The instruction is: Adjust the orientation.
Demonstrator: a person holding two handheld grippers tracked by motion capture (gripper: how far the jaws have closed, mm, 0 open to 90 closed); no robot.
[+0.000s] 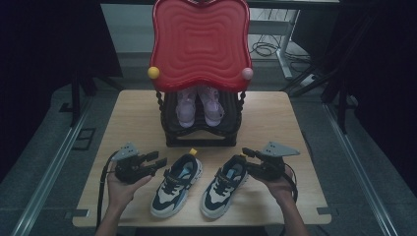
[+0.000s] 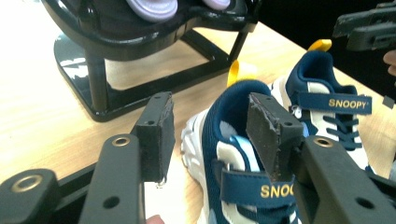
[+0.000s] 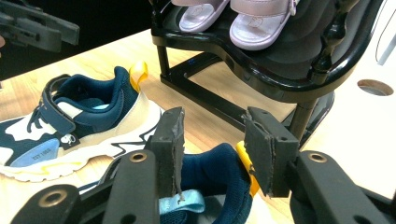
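Navy-and-white sneakers sit side by side at desk (image 1: 133, 105) front, just before the black rack (image 1: 201, 135). Left gripper (image 1: 160, 162) jaws released, spread at left sneaker (image 1: 177, 186) heel w/o pressing. Right gripper (image 1: 244, 154) jaws also apart, straddling right sneaker (image 1: 223, 186) heel collar, no squeeze. Pink shoes (image 1: 199, 105) on rack shelf.

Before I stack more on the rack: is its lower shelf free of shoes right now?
No: in the high view a pair of pale pink shoes sits side by side on the black rack, under its red top.
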